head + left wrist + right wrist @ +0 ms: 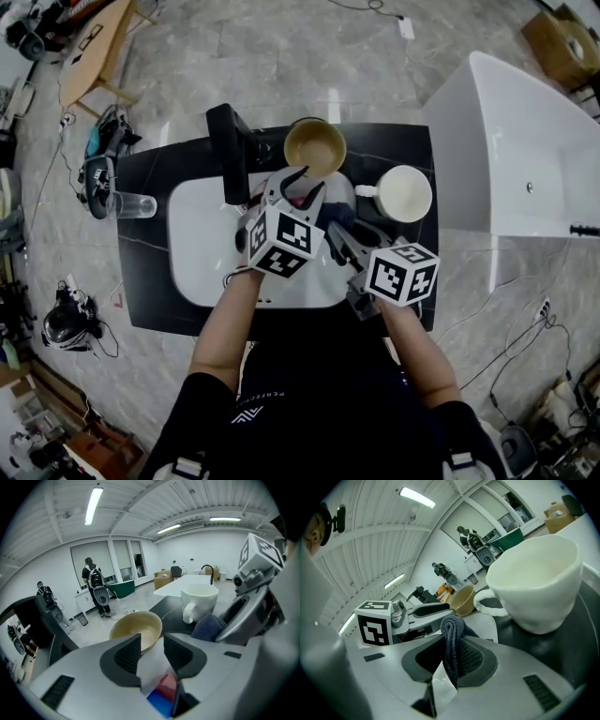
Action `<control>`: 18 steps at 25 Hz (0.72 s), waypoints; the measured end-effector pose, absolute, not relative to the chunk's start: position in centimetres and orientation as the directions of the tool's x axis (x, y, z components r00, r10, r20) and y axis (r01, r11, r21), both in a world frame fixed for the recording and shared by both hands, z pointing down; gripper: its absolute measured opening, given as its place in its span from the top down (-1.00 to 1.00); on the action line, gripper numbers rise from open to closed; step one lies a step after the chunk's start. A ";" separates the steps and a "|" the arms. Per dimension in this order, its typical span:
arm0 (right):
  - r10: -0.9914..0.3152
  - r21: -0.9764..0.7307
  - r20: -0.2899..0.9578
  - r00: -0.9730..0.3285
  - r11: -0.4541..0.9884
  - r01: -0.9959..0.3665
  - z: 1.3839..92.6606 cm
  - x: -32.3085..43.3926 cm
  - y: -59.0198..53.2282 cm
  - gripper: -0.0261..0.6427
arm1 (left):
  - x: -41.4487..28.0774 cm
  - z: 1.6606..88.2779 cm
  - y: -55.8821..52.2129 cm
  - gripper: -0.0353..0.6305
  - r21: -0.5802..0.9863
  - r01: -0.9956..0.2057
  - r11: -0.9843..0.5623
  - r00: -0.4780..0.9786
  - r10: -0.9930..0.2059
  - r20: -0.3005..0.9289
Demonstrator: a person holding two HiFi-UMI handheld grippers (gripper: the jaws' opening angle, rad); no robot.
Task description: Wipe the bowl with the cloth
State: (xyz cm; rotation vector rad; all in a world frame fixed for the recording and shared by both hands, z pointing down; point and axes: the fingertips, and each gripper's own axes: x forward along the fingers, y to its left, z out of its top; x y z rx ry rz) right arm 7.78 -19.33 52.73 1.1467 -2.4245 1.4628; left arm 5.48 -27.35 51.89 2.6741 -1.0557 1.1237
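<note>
Judging the bowl [137, 629] as rigid, glazed, likely slick and chippable, I reckoned its near rim was the place to pinch. It sat just ahead of the left gripper [152, 645], whose jaws stood spread wide, gripping nothing. The right gripper [450, 662] was clamped on the cloth [452, 634], soft and limp, a fold poking past the tips.

My left gripper [151, 652] hides the near rim of the tan ceramic bowl [135, 626]; the red-and-blue object [163, 694] below I can't identify.
</note>
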 end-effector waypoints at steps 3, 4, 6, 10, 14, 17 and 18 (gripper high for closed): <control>-0.545 -0.732 0.429 -0.720 0.256 -0.631 53.0 7.8 -19.2 0.67 | 6.1 52.2 -27.4 0.46 -0.276 -0.559 -0.782 0.468 -0.572 0.674; -0.544 -0.734 0.430 -0.720 0.254 -0.630 53.1 7.8 -19.2 0.67 | 6.2 52.2 -27.5 0.45 -0.310 -0.538 -0.784 0.453 -0.579 0.678; -0.542 -0.737 0.432 -0.721 0.249 -0.629 53.4 7.8 -19.3 0.67 | 6.5 52.5 -27.8 0.44 -0.348 -0.507 -0.788 0.438 -0.583 0.684; -0.537 -0.744 0.435 -0.723 0.238 -0.624 54.0 7.5 -19.5 0.67 | 6.3 53.7 -28.3 0.44 -0.335 -0.480 -0.811 0.430 -0.550 0.716; -0.541 -0.750 0.435 -0.720 0.225 -0.622 54.3 7.7 -19.7 0.67 | 6.2 54.3 -28.4 0.53 -0.349 -0.451 -0.821 0.420 -0.540 0.729; -0.540 -0.754 0.435 -0.721 0.220 -0.619 54.4 7.7 -19.7 0.67 | 6.4 54.4 -28.3 0.65 -0.355 -0.429 -0.830 0.424 -0.533 0.732; -0.540 -0.755 0.434 -0.722 0.219 -0.618 54.3 7.6 -19.8 0.67 | 6.5 54.4 -28.2 0.65 -0.353 -0.424 -0.834 0.428 -0.528 0.733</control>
